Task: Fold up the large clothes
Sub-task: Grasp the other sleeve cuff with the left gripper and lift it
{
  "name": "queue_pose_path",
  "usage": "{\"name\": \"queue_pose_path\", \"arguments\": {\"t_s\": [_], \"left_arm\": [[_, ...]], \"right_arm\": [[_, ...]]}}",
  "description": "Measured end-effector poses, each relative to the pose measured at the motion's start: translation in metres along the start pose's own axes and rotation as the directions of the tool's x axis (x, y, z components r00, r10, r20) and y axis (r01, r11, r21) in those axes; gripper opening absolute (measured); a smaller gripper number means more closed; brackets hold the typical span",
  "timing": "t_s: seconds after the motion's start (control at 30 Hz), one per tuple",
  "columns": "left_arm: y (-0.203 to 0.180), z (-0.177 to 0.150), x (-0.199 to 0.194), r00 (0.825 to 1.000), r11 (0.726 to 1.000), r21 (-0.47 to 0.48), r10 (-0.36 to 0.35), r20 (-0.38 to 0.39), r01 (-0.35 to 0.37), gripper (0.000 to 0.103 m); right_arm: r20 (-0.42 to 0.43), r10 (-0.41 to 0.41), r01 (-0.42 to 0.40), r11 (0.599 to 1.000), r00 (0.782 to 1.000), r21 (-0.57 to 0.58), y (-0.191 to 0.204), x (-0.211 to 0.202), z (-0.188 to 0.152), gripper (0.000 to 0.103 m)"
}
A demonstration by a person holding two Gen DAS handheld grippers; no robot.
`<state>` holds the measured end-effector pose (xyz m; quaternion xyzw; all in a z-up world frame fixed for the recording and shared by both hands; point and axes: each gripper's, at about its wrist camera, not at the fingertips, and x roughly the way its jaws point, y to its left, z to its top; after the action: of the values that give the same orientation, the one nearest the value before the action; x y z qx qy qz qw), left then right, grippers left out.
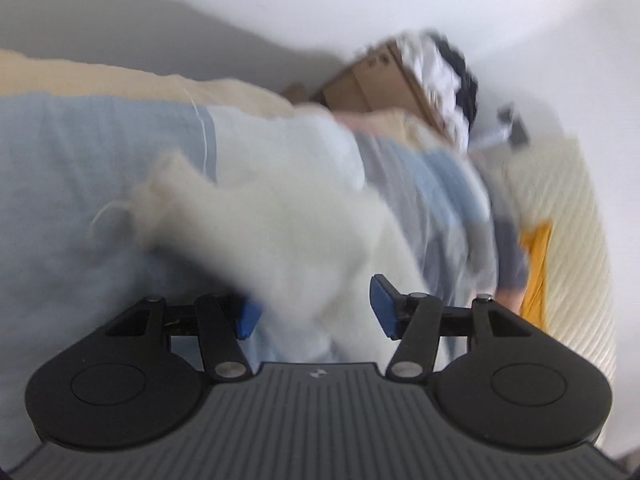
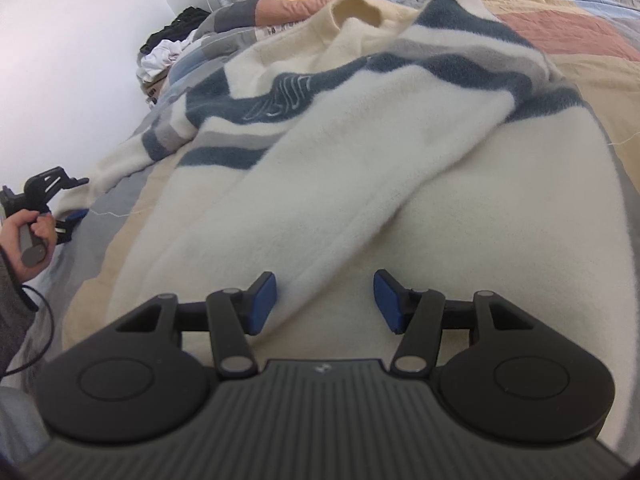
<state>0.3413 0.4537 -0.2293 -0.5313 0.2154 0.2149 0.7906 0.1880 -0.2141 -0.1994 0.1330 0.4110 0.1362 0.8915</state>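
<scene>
The right hand-held gripper (image 2: 325,302) hovers with its blue pads apart over the cream body of a fleece sweater (image 2: 360,184), nothing between them. The sweater lies spread on the bed's patchwork quilt (image 2: 580,40), its navy and grey stripes further off. At far left, a hand (image 2: 30,240) holds the left hand-held gripper (image 1: 314,312), jaws apart, with a blurred cream sleeve (image 1: 256,220) draped between the pads, not clamped. Beyond stand a cardboard box (image 1: 372,84) and a pile of clothes (image 2: 168,48).

A bedroom: patchwork quilt (image 2: 568,44) covers the bed, clothes pile (image 2: 168,46) nearby.
</scene>
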Motion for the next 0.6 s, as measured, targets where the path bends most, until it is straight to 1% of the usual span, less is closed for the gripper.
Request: {"name": "queue_pose_path", "arguments": {"t_s": [0.07,0.1,0.33,0.37,0.4,0.43,0.47,0.5,0.6], "left_arm": [[0.001,0.004,0.006,0.999,1.000,-0.018,0.000,0.043,0.000,0.062],[0.002,0.007,0.009,0.999,1.000,-0.025,0.004,0.053,-0.003,0.062],[-0.003,0.033,0.026,0.992,0.998,0.027,0.050,0.113,-0.053,0.060],[-0.004,0.037,0.028,0.991,0.997,0.039,0.055,0.123,-0.060,0.055],[-0.006,0.039,0.031,0.990,0.996,0.058,0.059,0.129,-0.067,0.042],[-0.007,0.042,0.033,0.989,0.993,0.080,0.072,0.133,-0.083,0.036],[-0.009,0.044,0.035,0.987,0.990,0.099,0.091,0.136,-0.105,0.027],[-0.011,0.046,0.038,0.985,0.986,0.117,0.101,0.137,-0.118,0.021],[-0.024,0.052,0.036,0.977,0.972,0.180,0.116,0.180,-0.149,0.016]], "right_arm": [[0.004,-0.008,0.008,1.000,1.000,-0.011,0.004,0.002,0.000,0.059],[0.012,-0.017,0.017,1.000,1.000,-0.020,0.006,0.003,0.000,0.059],[0.067,-0.067,0.070,0.996,0.995,-0.046,0.014,0.005,0.007,0.059],[0.076,-0.075,0.079,0.996,0.994,-0.052,0.015,0.005,0.008,0.059],[0.083,-0.082,0.087,0.995,0.993,-0.057,0.017,0.005,0.009,0.059],[0.088,-0.089,0.094,0.994,0.992,-0.062,0.018,0.006,0.010,0.059],[0.089,-0.094,0.100,0.993,0.992,-0.066,0.019,0.007,0.010,0.059],[0.083,-0.096,0.102,0.992,0.992,-0.068,0.019,0.009,0.011,0.059],[0.051,-0.108,0.112,0.991,0.993,-0.074,0.019,0.017,0.011,0.059]]}}
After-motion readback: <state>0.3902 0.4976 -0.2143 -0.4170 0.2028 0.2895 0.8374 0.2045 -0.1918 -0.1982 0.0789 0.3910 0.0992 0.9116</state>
